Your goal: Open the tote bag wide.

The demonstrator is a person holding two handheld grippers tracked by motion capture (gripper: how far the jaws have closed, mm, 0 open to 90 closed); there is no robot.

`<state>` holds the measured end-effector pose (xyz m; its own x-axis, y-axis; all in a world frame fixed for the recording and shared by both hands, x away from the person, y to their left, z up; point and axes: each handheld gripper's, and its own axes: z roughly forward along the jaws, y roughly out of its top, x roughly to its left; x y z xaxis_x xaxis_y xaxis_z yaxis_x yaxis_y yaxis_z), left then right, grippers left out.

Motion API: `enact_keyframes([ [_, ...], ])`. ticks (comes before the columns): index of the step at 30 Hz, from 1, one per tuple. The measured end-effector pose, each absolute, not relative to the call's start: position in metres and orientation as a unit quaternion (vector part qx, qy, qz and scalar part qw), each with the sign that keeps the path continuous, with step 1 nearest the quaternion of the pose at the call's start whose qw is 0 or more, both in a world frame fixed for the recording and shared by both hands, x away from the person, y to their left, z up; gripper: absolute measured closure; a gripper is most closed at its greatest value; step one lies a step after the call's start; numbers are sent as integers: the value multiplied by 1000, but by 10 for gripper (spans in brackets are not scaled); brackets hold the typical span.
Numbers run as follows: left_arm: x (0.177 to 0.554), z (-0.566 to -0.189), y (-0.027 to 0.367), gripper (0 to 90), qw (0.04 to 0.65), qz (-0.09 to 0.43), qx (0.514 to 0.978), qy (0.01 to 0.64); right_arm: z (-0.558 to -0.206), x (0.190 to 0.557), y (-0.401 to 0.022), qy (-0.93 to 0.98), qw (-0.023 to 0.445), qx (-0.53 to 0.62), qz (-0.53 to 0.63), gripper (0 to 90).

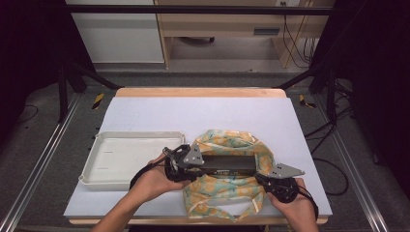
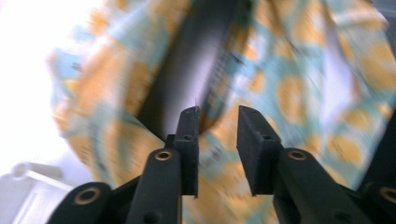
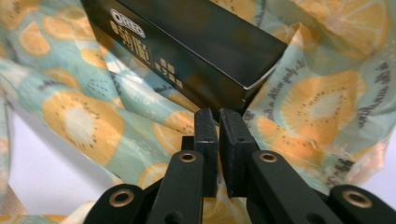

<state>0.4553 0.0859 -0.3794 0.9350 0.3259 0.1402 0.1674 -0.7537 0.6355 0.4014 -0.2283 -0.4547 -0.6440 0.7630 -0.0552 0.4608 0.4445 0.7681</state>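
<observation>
My right fingers (image 3: 218,116) pinch the cloth (image 1: 227,191) at lower centre of the worktop (image 1: 159,113), keeping it wrapped beneath the black box (image 1: 227,164), while my left fingers (image 2: 217,119) hang spread, gripping nothing, above its wrapping.

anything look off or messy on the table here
Nothing spilled or damaged. The fruit-print cloth bag lies rumpled at the table's near edge, with the long black box resting across its opening rather than inside. The white tray sits square beside it.

1 white tray (image 1: 126,159) on table (image 1: 203,113), left of cloth.
</observation>
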Motion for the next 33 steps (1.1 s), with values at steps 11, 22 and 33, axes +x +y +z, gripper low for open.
enact_keyframes([
  [11,491,-382,74,883,337,165,906,199,-460,394,-222,830,202,355,380,884],
  [22,517,-405,72,900,305,183,902,246,-469,394,-224,838,192,360,362,889],
  [33,533,-421,76,900,278,175,908,258,-473,396,-224,843,183,361,354,891],
])
